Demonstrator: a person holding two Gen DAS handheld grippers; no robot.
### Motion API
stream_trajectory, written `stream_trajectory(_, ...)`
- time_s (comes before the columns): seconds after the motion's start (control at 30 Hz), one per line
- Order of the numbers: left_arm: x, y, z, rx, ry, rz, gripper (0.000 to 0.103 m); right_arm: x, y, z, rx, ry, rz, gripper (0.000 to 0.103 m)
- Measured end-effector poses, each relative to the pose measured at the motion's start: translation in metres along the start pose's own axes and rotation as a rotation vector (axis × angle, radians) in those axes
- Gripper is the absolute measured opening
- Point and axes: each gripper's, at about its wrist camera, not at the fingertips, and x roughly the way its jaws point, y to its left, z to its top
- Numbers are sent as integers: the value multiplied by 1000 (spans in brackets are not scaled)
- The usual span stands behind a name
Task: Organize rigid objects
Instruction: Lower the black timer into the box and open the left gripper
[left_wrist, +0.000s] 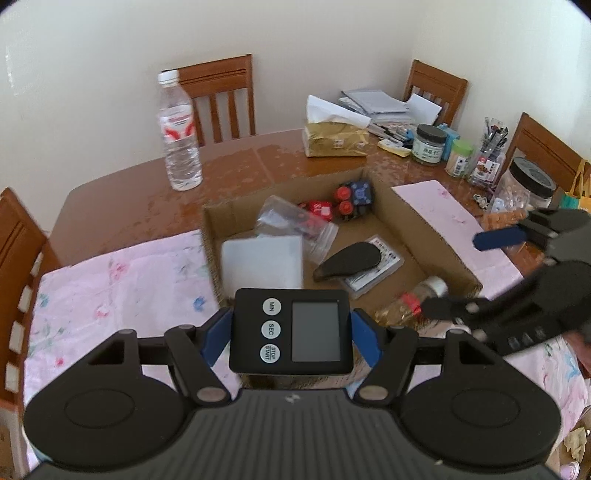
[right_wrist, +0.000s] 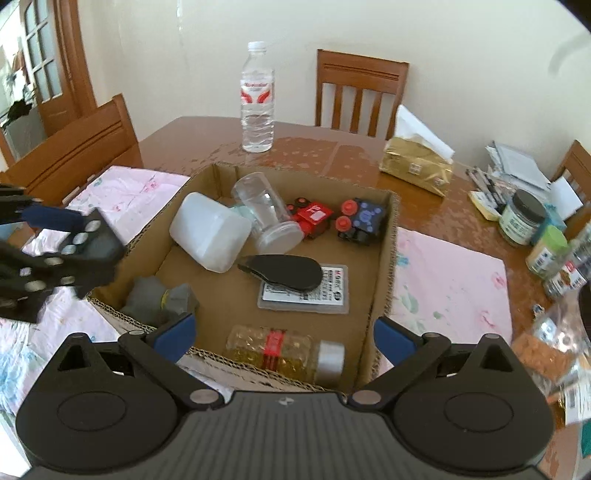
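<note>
The left gripper (left_wrist: 291, 332) clamps a black timer (left_wrist: 290, 330) between its blue pads (left_wrist: 216, 338), screen up, buttons marked MIN, SEC and STOP/START to the left of the grey display, held above the near wall of an open cardboard box (right_wrist: 384, 266) on a wooden table (left_wrist: 147, 206). The right gripper (right_wrist: 284, 338) hovers over the box's near right corner with its fingers (right_wrist: 175, 334) spread wide and nothing between them; from the left wrist view it appears blurred at the right edge, one blue pad (left_wrist: 498, 238) showing. Inside the box lie a white plastic container (right_wrist: 210, 232), a clear jar (right_wrist: 267, 214) on its side against it, a red toy car (right_wrist: 312, 218) and a blue-and-black toy car (right_wrist: 364, 219) side by side at the far wall, a black spoon-shaped piece (right_wrist: 286, 273) resting on a flat card case (right_wrist: 304, 291), a crumpled grey item (right_wrist: 159, 301) in the near left corner, and a bottle (right_wrist: 288, 352) of yellow beads with a red label and silver cap, lying along the near wall. The box sits between two pink floral cloths (right_wrist: 450, 284). Behind it stand a water bottle (right_wrist: 257, 99) and a gold tissue pack (right_wrist: 417, 166); jars, pens and papers crowd the table's right end, with a black-lidded jar (right_wrist: 522, 218) nearest the papers. Wooden chairs (right_wrist: 360, 92) ring the table against a cream wall.
</note>
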Motion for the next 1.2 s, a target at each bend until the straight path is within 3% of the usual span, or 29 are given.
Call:
stream_trajectory(0.33, 49, -29, 19, 25, 6, -23, 70, -11, -10, -8, 34, 4, -53, 103)
stream_trajectory(0.4, 49, -31, 18, 15, -12, -20, 78, -12, -11, -9, 37, 5, -59, 103)
stream_trajectory(0.47, 44, -33, 18, 15, -37, 1, 94, -13, -13, -9, 45, 7, -59, 103)
stream_trajectory(0.6, 28, -32, 17, 17, -74, 77, 96, -14, -13, -6, 63, 21, -74, 103)
stream_trajectory(0.83, -1, -19, 13, -110, 11, 172, 96, -20, -5, 2, 111, 69, -136, 103)
stream_trajectory(1.0, -15, -10, 7, -207, 89, 188, 96, -28, 3, 8, 135, 94, -179, 103)
stream_trajectory(1.2, -28, -12, -1, -224, 121, 231, 96, -40, 8, 10, 162, 108, -189, 103)
